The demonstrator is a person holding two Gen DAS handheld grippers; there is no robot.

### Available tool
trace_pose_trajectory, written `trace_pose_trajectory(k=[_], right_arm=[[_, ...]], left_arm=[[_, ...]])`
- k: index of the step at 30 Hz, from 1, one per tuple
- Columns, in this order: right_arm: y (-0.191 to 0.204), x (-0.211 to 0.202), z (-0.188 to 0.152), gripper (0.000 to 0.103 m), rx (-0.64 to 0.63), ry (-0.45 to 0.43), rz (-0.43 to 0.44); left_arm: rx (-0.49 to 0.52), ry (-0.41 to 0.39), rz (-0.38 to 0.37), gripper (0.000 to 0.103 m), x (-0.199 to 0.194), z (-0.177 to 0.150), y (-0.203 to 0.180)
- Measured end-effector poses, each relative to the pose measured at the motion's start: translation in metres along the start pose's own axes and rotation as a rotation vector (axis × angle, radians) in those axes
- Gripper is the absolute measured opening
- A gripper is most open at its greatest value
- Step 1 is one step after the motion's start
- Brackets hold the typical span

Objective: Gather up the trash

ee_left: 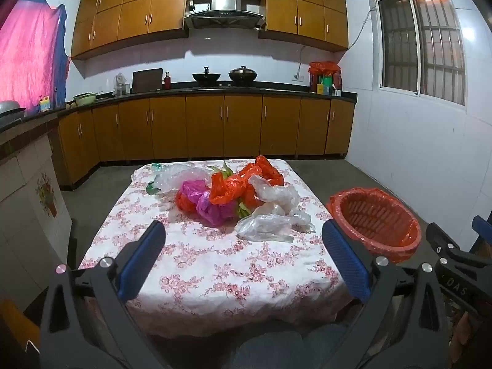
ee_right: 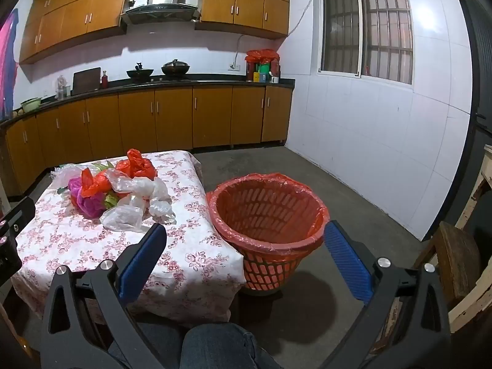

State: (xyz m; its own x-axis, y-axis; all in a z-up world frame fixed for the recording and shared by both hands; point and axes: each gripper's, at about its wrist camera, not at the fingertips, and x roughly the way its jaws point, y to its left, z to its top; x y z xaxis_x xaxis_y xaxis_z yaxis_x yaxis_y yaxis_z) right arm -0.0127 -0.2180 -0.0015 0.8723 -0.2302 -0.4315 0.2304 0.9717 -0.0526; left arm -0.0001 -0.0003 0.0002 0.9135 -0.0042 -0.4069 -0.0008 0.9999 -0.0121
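**Hidden / cut off / unreadable**

- Table (ee_left: pixel 215 276): near edge and legs hidden under the floral cloth in both views; left near corner behind a finger (ee_right: pixel 144 258) in right wrist view.
- Basket (ee_left: pixel 375 221): base and lower wall out of sight in left wrist view, partly behind a finger (ee_left: pixel 344 261).
- Bag pile (ee_left: pixel 233 196): green bits underneath mostly buried, can't tell what they are.
- Counter items at far right corner (ee_right: pixel 263 67): too small to ID.
- Wooden chair (ee_right: pixel 455 258): cut by right edge.
- Person's knee (ee_right: pixel 215 344): cut by bottom edge.
- Pink curtain (ee_left: pixel 27 55): cut by left edge.
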Motion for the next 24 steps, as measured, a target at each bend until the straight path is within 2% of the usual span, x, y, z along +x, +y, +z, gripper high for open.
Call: trace_pose_trajectory(k=[24], right_arm=[[-0.0009, -0.0007, 0.0000, 0.101, -0.001, -0.003, 0.000]], left_arm=[[-0.005, 0.005, -0.003, 0.099, -0.0006, -0.0013, -0.0019]])
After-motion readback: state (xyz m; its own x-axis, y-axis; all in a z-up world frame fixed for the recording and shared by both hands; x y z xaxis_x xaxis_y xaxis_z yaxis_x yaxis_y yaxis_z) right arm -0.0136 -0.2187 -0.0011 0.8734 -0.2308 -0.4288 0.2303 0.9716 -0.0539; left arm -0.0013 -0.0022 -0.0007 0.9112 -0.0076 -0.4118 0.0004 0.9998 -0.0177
